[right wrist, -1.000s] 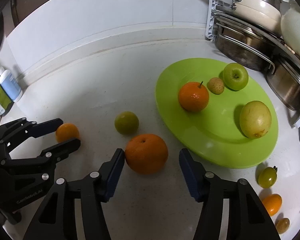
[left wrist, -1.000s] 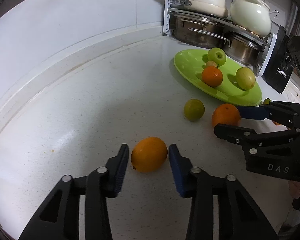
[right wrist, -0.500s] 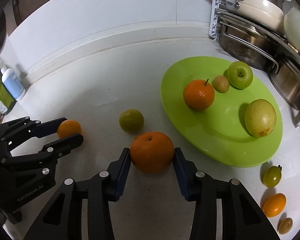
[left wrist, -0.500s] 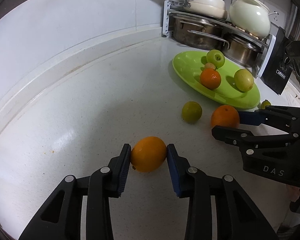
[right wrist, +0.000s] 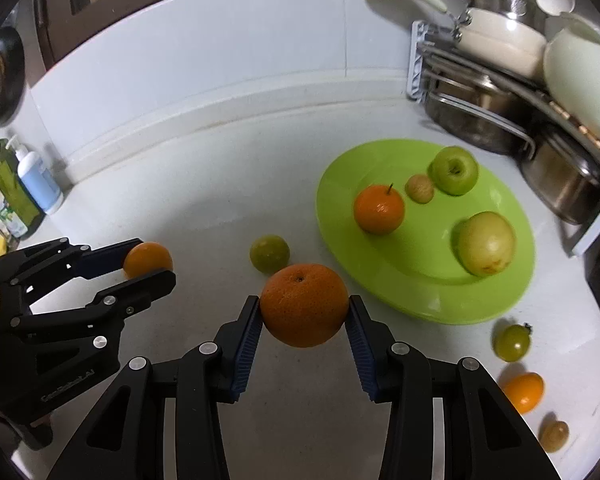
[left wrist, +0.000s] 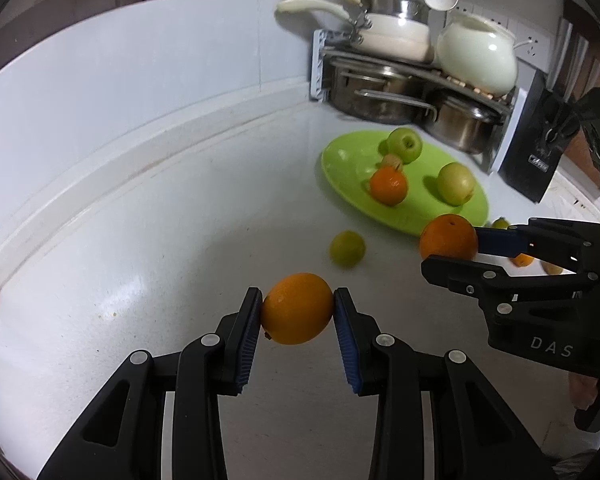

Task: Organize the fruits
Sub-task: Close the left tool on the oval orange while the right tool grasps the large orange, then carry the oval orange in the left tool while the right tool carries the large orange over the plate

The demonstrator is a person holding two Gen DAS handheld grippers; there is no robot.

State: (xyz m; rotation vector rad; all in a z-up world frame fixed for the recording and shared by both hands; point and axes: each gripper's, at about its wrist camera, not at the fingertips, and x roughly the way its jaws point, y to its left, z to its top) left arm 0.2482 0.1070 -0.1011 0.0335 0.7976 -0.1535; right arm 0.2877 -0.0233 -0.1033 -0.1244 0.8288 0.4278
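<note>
My left gripper [left wrist: 297, 312] is shut on a smooth yellow-orange fruit [left wrist: 297, 308] and holds it above the white counter. My right gripper [right wrist: 304, 314] is shut on a larger dimpled orange [right wrist: 304, 310], also lifted; it shows in the left wrist view [left wrist: 448, 238]. A green plate [right wrist: 424, 300] to the right holds a tangerine [right wrist: 379, 209], a green apple [right wrist: 453, 170], a yellow-green pear [right wrist: 486, 243] and a small tan fruit [right wrist: 419, 188]. A small green citrus [right wrist: 269, 253] lies on the counter left of the plate.
Three small fruits lie right of the plate: a green tomato [right wrist: 512, 342], an orange one [right wrist: 523, 391], a brownish one [right wrist: 554, 435]. A pot rack [right wrist: 496, 120] stands at back right, a black box [left wrist: 534, 152] beside it, a soap bottle [right wrist: 38, 182] at far left.
Both grippers closed on their oranges and lifted them off the counter. The views rose and the plate now sits farther below.
</note>
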